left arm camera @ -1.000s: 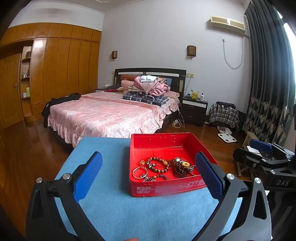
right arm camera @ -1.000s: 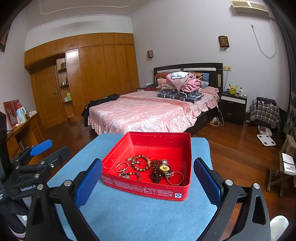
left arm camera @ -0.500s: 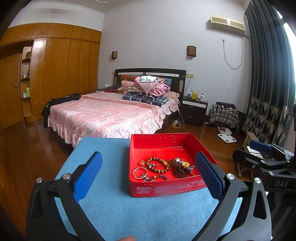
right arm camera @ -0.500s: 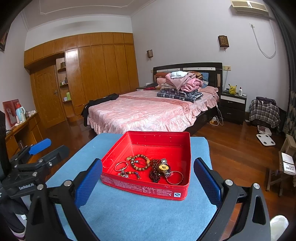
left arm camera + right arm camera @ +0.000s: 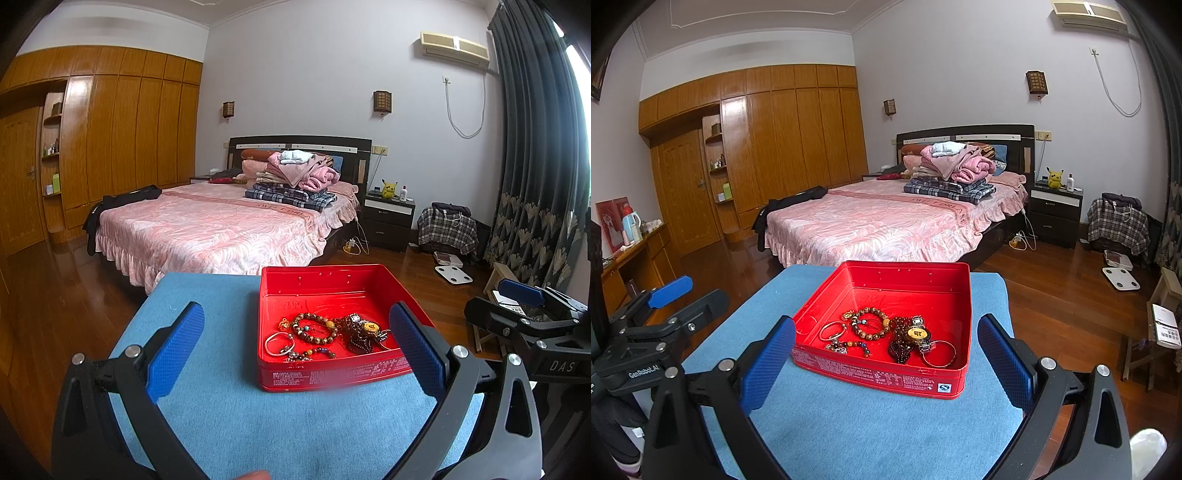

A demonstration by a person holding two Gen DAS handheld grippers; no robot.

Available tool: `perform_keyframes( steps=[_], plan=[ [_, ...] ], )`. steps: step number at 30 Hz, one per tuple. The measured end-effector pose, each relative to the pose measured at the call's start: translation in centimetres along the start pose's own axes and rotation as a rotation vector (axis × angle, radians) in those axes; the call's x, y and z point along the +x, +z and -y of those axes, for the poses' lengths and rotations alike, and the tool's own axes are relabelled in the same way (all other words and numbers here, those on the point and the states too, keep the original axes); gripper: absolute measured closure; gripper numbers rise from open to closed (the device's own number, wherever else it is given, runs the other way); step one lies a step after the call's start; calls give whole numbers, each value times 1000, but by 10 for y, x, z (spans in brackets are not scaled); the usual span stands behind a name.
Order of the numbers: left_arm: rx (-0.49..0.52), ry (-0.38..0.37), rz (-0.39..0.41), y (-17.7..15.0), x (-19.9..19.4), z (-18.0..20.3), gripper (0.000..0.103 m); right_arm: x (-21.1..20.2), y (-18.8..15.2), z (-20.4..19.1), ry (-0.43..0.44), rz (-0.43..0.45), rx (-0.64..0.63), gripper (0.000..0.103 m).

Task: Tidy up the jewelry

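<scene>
Red and open-topped, the tin sits on the blue-covered counter, toward its far right part as the left wrist view shows it. All the jewelry lies in the tin's near half: a brown bead bracelet near the middle, a silver bangle to its left, a small multicolour bead string in front, a dark bead cluster with a watch to the right, and another thin bangle at the near right corner.

Left gripper hovers over the counter short of the tin, jaws spread wide and holding nothing. Right gripper is likewise above the counter's near edge, jaws spread wide and empty, with the tin framed between them. Beyond the counter stands a pink bed.
</scene>
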State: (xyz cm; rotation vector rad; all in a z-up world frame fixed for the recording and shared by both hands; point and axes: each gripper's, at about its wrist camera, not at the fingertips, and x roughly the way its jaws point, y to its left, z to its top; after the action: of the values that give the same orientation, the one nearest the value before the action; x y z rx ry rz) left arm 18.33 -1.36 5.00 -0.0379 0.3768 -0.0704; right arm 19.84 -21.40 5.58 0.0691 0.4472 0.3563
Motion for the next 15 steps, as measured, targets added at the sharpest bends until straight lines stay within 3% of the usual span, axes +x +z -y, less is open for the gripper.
perform_keyframes(
  steps=[15],
  plan=[
    [2,2,2,2,0,0,6,0,0,1,-3,-1,-1,6]
  ],
)
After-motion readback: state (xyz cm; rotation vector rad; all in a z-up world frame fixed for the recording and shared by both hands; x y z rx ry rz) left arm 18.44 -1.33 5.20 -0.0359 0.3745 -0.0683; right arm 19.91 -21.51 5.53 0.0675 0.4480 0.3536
